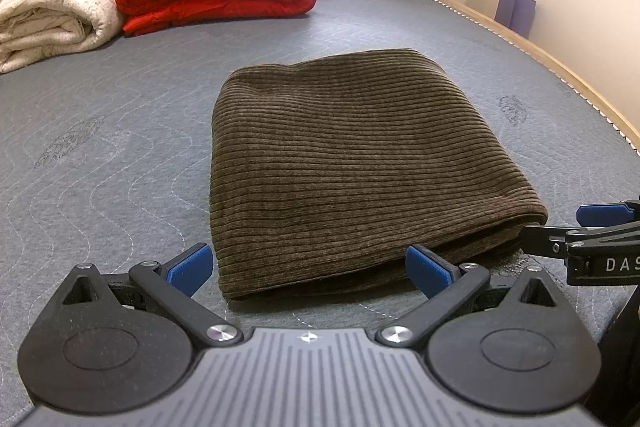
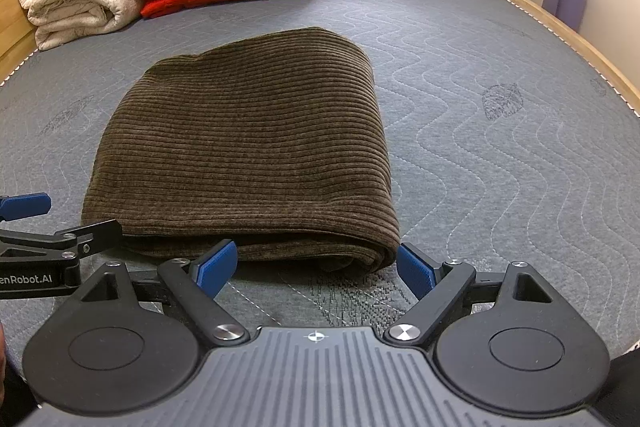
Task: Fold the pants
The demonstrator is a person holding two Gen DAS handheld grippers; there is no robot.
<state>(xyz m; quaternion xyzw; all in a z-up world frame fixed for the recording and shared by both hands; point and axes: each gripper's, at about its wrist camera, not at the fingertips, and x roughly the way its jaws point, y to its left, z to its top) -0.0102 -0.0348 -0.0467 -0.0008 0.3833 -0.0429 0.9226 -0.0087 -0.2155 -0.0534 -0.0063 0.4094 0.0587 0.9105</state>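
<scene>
- Left wrist view: the pants point(image 1: 360, 163) lie folded into a thick brown corduroy bundle on the mattress point(image 1: 120, 147), near its middle; the left gripper point(image 1: 308, 269) sits released at the near edge, jaws spread wide with nothing between them, its left pad point(image 1: 190, 269) just off the bundle's near-left corner and the other pad against the front layers; the folding looks all but done.
- Risk here: if the jaws close from this spot they could pinch only the top layer; lifting that would peel the fold open; a push forward could also skew the stack.
- This view alone shows the right gripper from the side at the bundle's near-right corner, one finger seeming to touch the layered edge there; whether it reaches between layers I cannot tell.
- Right wrist view: the right gripper point(image 2: 316, 269) is likewise released and empty, jaws apart, straddling the bundle's near-right corner; the rolled layers at that corner show loose and rounded.
- Risk here: pulling back carelessly could snag a pad point(image 2: 416, 269) on that loose roll and drag it out.
- Only this view shows the clear mattress to the right of the bundle, and the left gripper's finger lying at the near-left corner.
</scene>
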